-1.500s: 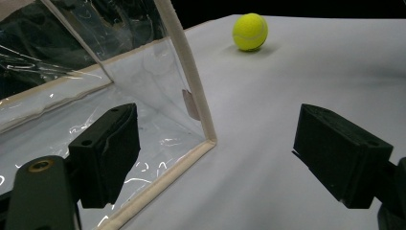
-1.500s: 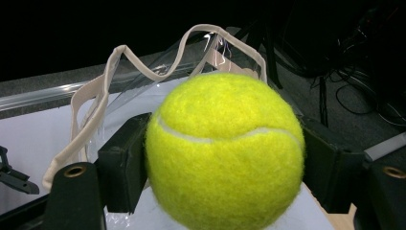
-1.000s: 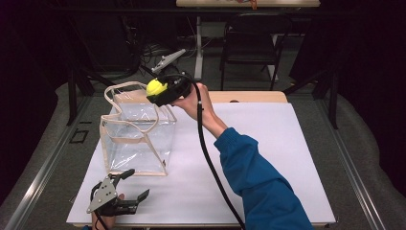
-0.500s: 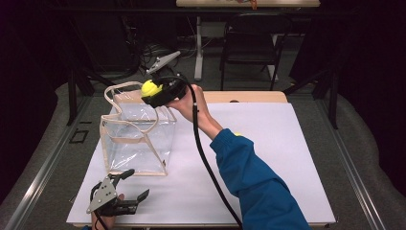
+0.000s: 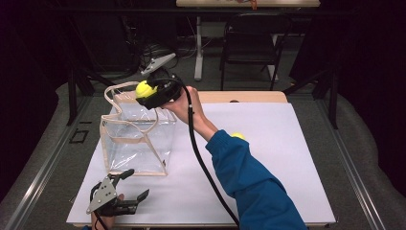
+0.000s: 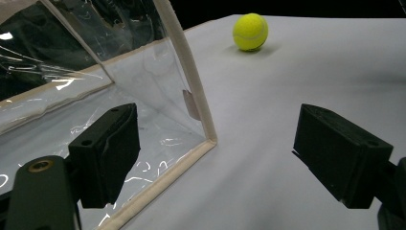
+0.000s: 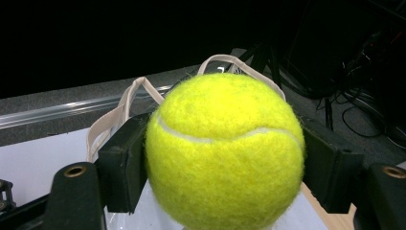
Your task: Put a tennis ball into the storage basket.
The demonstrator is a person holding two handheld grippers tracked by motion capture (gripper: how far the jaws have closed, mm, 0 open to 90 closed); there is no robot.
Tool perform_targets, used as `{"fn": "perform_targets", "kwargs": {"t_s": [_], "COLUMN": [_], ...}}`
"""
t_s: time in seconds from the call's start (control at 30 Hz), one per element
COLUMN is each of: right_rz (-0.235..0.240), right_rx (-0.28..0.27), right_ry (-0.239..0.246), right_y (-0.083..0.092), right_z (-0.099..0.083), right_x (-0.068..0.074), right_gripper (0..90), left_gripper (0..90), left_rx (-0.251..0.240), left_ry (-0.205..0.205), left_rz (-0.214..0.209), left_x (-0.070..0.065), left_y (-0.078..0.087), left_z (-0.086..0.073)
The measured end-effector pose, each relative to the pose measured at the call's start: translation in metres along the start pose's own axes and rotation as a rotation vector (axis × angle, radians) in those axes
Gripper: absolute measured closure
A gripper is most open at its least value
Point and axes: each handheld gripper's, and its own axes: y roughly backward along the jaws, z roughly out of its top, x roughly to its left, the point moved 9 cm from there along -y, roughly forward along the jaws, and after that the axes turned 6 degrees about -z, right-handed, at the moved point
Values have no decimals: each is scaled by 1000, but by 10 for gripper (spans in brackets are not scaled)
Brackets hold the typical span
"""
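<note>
A clear plastic bag (image 5: 136,139) with beige trim and looped handles stands upright on the left of the white table (image 5: 287,158). My right gripper (image 5: 149,92) hovers over the bag's far top edge, shut on a yellow tennis ball (image 5: 143,89). In the right gripper view that ball (image 7: 225,153) sits squeezed between both pads, with the bag handles (image 7: 124,103) behind it. My left gripper (image 5: 136,184) rests open near the table's front left, just in front of the bag (image 6: 95,96). A second tennis ball (image 5: 238,136) (image 6: 250,31) lies on the table, partly hidden behind the blue sleeve.
The right gripper's black cable (image 5: 201,163) runs across the table's middle beside the blue sleeve (image 5: 249,187). A strip of wooden tabletop (image 5: 249,97) shows along the far edge. A black chair (image 5: 251,48) and floor cables (image 5: 153,52) lie beyond the table.
My right gripper has drifted a little to the left with the ball, further over the bag's top. The left gripper has stayed where it was.
</note>
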Motion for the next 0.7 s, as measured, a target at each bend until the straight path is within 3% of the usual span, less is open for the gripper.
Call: {"fn": "perform_targets", "kwargs": {"t_s": [0.7], "right_rz": [29], "right_rx": [32], "right_ry": [6], "right_y": [-15], "right_z": [1], "right_x": [15], "right_gripper": [262], "left_gripper": [159], "left_rx": [-2], "left_ry": [0], "left_rz": [5], "left_x": [1], "left_y": [0], "left_z": [0]}}
